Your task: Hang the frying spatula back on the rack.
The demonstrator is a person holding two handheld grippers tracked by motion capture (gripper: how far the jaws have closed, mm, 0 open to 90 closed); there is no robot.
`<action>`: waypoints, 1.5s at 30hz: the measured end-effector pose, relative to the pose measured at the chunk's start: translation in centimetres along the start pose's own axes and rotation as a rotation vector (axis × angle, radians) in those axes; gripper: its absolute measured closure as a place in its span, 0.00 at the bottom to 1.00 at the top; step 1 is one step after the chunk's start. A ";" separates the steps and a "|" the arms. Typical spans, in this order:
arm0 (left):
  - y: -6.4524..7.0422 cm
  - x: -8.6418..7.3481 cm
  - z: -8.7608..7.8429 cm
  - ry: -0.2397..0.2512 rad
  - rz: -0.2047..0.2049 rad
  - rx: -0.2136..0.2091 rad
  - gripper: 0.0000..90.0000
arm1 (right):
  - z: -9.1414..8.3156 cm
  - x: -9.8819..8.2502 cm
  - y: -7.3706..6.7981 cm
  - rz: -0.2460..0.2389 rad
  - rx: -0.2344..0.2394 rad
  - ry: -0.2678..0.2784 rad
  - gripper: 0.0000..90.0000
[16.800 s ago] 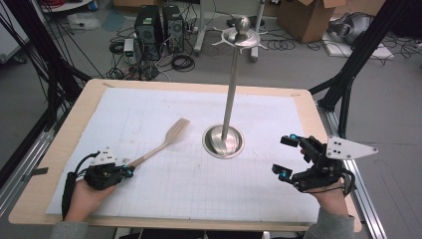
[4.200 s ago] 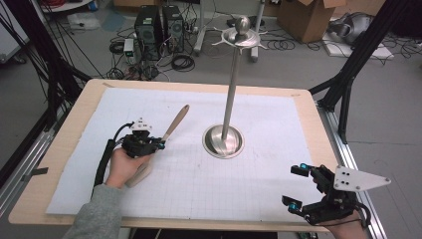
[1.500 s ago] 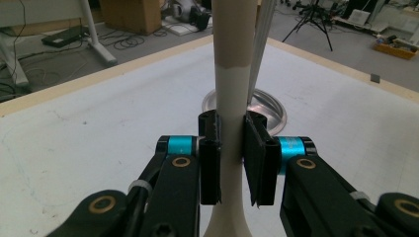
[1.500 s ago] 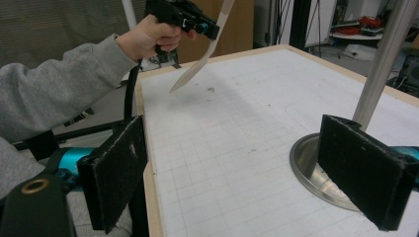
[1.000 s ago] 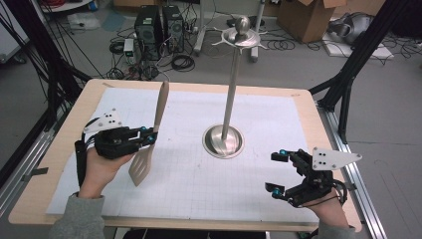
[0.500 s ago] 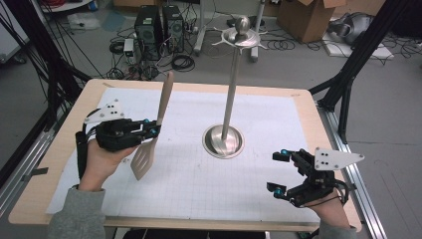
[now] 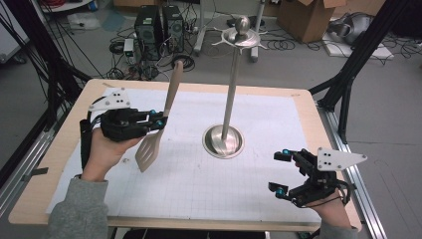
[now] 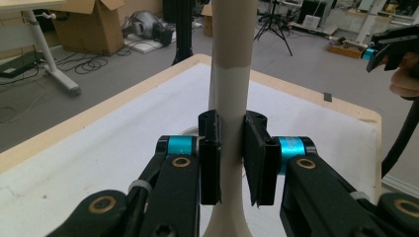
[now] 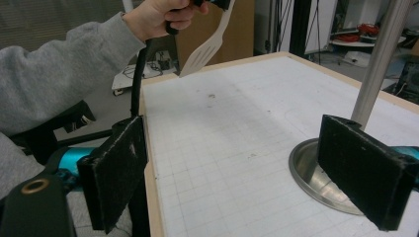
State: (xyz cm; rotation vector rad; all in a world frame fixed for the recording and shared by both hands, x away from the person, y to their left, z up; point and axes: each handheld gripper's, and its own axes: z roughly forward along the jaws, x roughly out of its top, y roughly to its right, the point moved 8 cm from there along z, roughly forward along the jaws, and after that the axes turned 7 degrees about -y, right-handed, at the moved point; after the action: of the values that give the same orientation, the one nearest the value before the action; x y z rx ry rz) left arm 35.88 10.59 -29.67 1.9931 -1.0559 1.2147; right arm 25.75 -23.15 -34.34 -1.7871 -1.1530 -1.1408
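High view first: the left gripper [image 7: 160, 121] is raised off the tabletop [image 7: 278, 107], its fingers [image 7: 158, 117] clamped on the handle of a pale wooden spatula [image 7: 154, 134]. That spatula hangs nearly upright between the fingers — slotted blade below them, clear of the white gridded mat [image 7: 199, 174], and the handle's end rising above them toward the far edge. Off to the far side of these fingers stands a tall metal utensil stand [image 7: 230, 89], its round base [image 7: 223, 141] on the mat and well apart from the spatula.

Left gripper view looks straight along the grip: the two black pads press the spatula handle [image 8: 230, 59] from either side, with the handle running up between them and widening below them toward the blade. Beyond the fingers, at the upper right, part of the other gripper [image 8: 390, 47] and its hand show.

Right gripper [image 7: 278, 173] sits low near the tabletop's near right corner, its fingers [image 7: 281, 155] spread wide with nothing between them. In the right gripper view the gap between the pads frames bare mat, the stand's base [image 9: 316, 173] lies just past the right-hand pad — its pole [image 9: 378, 59] rising above it — and the spatula blade [image 9: 202, 54] hangs far beyond the fingers, held by the person's grey-sleeved arm [image 9: 64, 74].
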 end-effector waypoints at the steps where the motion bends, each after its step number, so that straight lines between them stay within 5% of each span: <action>1: -0.1 0.1 0.1 -0.001 0.002 0.004 0.86 | 0.0 0.0 0.0 0.000 0.001 0.000 0.13; 36: 0.4 4.9 2.4 0.003 0.022 -0.004 0.86 | -1.3 0.1 -0.1 0.008 -0.007 0.039 0.13; 45: 0.6 5.1 3.3 -0.012 0.020 -0.007 0.86 | -1.5 0.2 -0.2 0.005 -0.007 0.047 0.13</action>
State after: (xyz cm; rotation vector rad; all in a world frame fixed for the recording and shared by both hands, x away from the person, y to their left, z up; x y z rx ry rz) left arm 38.33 6.00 -26.40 1.9919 -1.0870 1.2089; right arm 25.12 -24.32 -33.65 -1.7585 -1.1178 -1.1783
